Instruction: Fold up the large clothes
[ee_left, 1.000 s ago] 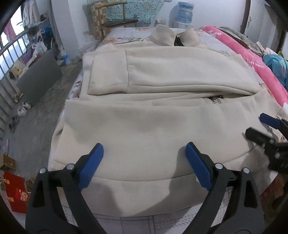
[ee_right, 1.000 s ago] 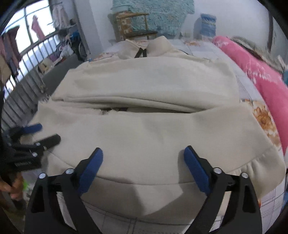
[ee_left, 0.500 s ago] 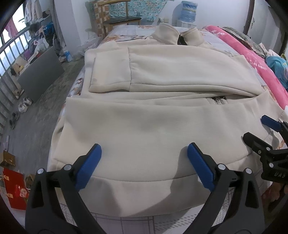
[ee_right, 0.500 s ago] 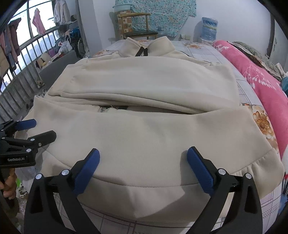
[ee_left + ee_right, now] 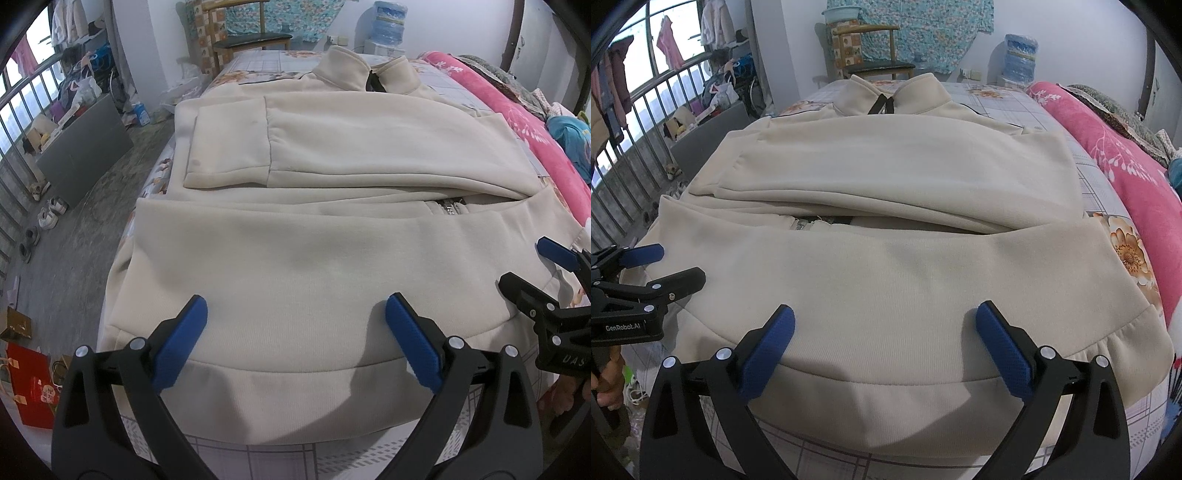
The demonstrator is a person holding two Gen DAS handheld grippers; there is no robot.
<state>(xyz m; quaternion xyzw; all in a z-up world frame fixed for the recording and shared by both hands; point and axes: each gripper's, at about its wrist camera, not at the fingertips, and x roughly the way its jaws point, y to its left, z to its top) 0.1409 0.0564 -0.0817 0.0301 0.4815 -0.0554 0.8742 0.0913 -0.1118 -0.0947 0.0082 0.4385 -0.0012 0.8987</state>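
Observation:
A large cream zip-up sweatshirt (image 5: 295, 266) lies on the bed with its collar (image 5: 365, 72) at the far end and both sleeves folded across the chest; it also shows in the right wrist view (image 5: 905, 280). My left gripper (image 5: 295, 332) is open and empty, just above the left part of the hem band (image 5: 280, 398). My right gripper (image 5: 884, 334) is open and empty, above the right part of the hem band (image 5: 886, 410). Each gripper shows at the edge of the other's view, the right one (image 5: 532, 269) and the left one (image 5: 665, 266).
The bed (image 5: 332, 458) has a checked floral sheet. A rolled pink quilt (image 5: 1126, 155) lies along the right side. A chair (image 5: 251, 37) and water bottle (image 5: 388, 16) stand past the head. The floor at left holds shoes (image 5: 48, 212), a grey board (image 5: 85, 155) and a red bag (image 5: 33, 387).
Both grippers have drawn back slightly from the garment and risen a little. The sweatshirt has not moved. Both stay open.

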